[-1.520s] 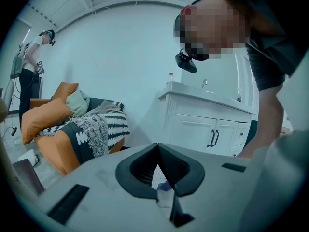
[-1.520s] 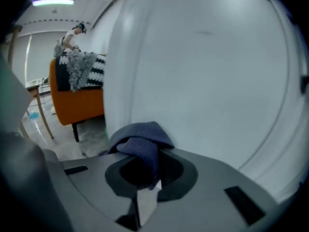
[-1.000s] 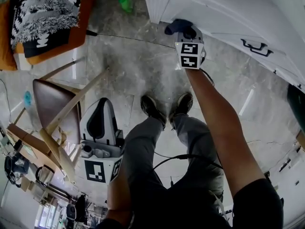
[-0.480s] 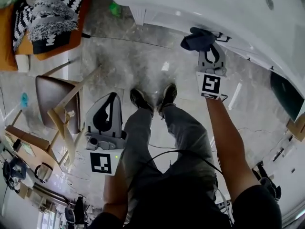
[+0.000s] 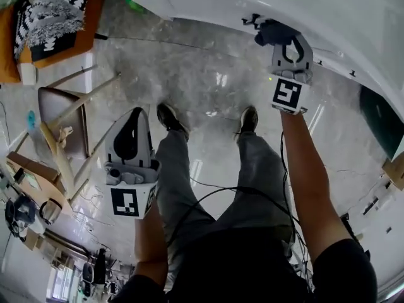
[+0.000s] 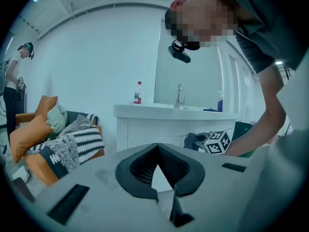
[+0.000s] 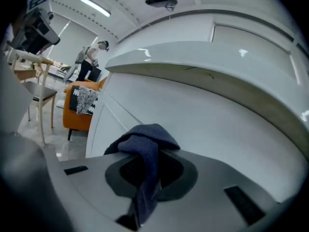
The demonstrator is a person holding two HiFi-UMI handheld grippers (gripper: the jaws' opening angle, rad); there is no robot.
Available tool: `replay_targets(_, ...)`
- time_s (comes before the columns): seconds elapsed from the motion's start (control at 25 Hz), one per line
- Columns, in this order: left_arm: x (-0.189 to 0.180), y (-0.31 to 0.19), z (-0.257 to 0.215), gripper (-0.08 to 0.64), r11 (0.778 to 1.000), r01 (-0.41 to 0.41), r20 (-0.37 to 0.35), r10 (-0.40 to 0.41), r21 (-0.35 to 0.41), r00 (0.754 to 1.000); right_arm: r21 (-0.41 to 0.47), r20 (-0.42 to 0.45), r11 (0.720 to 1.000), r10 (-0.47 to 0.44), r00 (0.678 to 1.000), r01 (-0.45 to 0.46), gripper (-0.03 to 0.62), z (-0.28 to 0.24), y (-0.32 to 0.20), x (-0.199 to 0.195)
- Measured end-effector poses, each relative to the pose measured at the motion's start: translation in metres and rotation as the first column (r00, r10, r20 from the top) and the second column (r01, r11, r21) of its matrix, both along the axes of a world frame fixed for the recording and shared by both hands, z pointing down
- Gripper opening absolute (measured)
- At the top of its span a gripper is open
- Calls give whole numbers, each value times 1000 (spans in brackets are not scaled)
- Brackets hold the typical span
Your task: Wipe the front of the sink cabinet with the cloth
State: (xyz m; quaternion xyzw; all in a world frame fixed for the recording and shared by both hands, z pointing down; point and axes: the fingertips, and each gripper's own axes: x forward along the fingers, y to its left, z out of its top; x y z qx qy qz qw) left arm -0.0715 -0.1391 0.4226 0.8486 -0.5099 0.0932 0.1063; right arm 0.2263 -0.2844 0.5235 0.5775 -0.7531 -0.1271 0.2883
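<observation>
Your right hand-held gripper (image 5: 276,35) was clenched on the dark blue cloth (image 5: 267,30), with your right arm stretched out ahead of you. In the right gripper view the cloth (image 7: 146,146) bunched up over the jaw tips and hung down between them. It sat right up against the white front of the sink cabinet (image 5: 328,24), just under the overhanging top edge. Whether it actually pressed on the panel could not be told.

Your left hand-held gripper (image 5: 133,120) hung low beside your left leg, well apart from the cabinet. Its jaws were closed tip to tip with nothing between them, as the left gripper view (image 6: 157,170) showed. That view looked across the room at the cabinet (image 6: 145,129), where a bottle (image 6: 138,93) and a tap (image 6: 179,95) stood on top.

Your shoes (image 5: 168,117) rested on the grey marbled floor (image 5: 189,68). A wooden chair (image 5: 62,115) stood to your left, and beyond it was an orange sofa (image 5: 60,49) with a black-and-white blanket (image 5: 53,14).
</observation>
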Motion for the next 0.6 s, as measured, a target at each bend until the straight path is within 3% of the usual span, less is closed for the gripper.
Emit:
replay_targets(0.12, 48, 23, -3, 3, 1000, 28, 20, -28, 0, 999, 21, 33, 996, -84, 996, 84, 25, 2, 12, 4)
replay_targets(0.24, 93, 32, 2, 3, 997, 73, -9, -73, 4, 997, 68, 70, 992, -108, 992, 104, 25, 0, 21, 44)
replay_targets(0.32, 118, 41, 17, 3, 996, 94, -41, -94, -11, 995, 74, 80, 995, -71, 994, 65, 25, 7, 33, 87)
replay_targets(0.48, 147, 60, 55, 3, 997, 75, -92, -75, -6, 993, 28, 49, 995, 93, 994, -94, 25, 42, 48, 169)
replay_targets(0.6, 140, 78, 81, 3, 995, 101, -104, -101, -5, 989, 50, 97, 991, 116, 989, -121, 25, 67, 45, 158)
